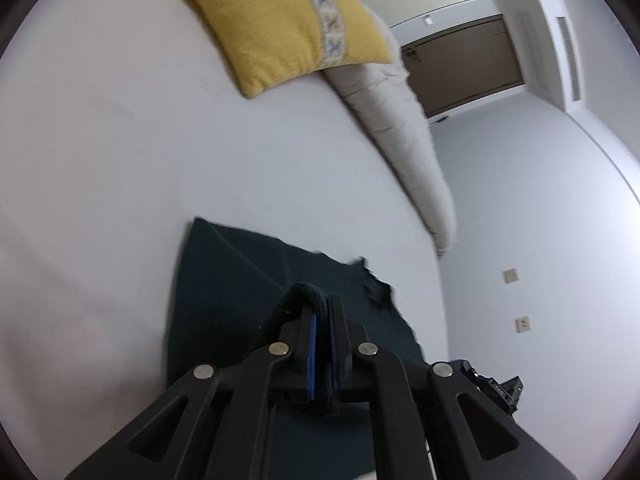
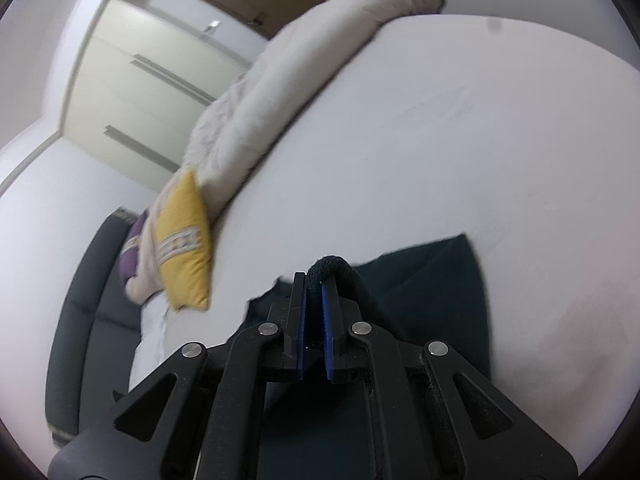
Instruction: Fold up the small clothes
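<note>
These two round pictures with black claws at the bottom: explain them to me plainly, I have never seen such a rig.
Each picture comes from a wide-angle camera fixed on a hand-held two-finger gripper; a person carries one in each hand. One view looks along the left gripper, the other along the right gripper. The black bars are the gripper arms, and the blue strips are the pads on its fingers. Below lies a white bed with a yellow cushion and a rolled pale duvet along its edge. A dark garment is spread on the bed. Both grippers are shut on a thick edge of it.
</note>
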Tool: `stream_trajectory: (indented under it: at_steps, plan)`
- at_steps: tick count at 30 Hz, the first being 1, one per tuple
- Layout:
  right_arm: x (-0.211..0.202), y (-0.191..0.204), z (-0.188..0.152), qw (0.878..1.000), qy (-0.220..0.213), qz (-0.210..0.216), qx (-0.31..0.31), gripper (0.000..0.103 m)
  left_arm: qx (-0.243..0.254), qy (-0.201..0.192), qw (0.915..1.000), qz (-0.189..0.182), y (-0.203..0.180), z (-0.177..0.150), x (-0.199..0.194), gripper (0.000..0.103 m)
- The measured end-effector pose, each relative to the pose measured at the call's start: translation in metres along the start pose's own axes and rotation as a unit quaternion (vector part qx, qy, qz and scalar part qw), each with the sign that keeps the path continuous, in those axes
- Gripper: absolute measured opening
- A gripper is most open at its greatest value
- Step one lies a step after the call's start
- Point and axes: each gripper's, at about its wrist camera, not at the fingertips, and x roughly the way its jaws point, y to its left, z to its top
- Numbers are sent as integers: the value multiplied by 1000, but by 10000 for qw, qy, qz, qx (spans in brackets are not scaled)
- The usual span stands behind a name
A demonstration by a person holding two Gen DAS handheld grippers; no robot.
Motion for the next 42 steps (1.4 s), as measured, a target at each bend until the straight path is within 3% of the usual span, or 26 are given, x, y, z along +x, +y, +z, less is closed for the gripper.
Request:
stream_trajectory:
  at_steps: [5,7,8,9,10,13,18,23,26,30,32,35,37,42]
  plan:
    - [59,-32,14,9980,162,-509,328,10,-181,138,9992,320,22,19,34,12]
    - [68,-46,15,9970,71,-617,465,19,-246,124,9993,264,29,20,34,31]
    - [69,-51,14,9968,-11,-630,498,32,-302,55,9994,168,32,20,30,37]
    - [67,-57,15,9961,-138,-662,566,46,-351,-5,9993,122,34,20,26,51]
    - [65,-62,16,9950,-269,-688,671,50,-390,-56,9991,148,34,20,22,55]
    - [59,-62,16,9956,-343,-602,627,51,-253,-166,9994,140,29,18,11,55]
    - [63,-17,5,9948,-176,-845,-547,51,276,-246,9987,345,6,2,4,55]
    - [70,18,-23,9787,-42,-1315,-1578,51,862,-176,9940,650,-6,-36,-2,55]
    - [65,30,-42,9705,-132,-1474,-1905,51,1362,-254,9857,955,-11,-64,-12,55]
    - [56,33,-71,9590,-94,-1730,-2244,51,1741,-315,9759,1274,-6,-89,-20,55]
    - [31,23,-89,9565,-48,-1737,-2344,50,1813,-337,9728,1403,0,-96,-24,55]
    - [18,15,-111,9518,24,-1766,-2507,48,1809,-431,9714,1474,10,-102,-35,54]
    - [-12,-10,-120,9506,61,-1790,-2536,47,1771,-504,9706,1553,14,-104,-41,54]
    - [-20,-30,-136,9492,175,-1961,-2457,24,1851,-601,9686,1547,19,-116,-56,54]
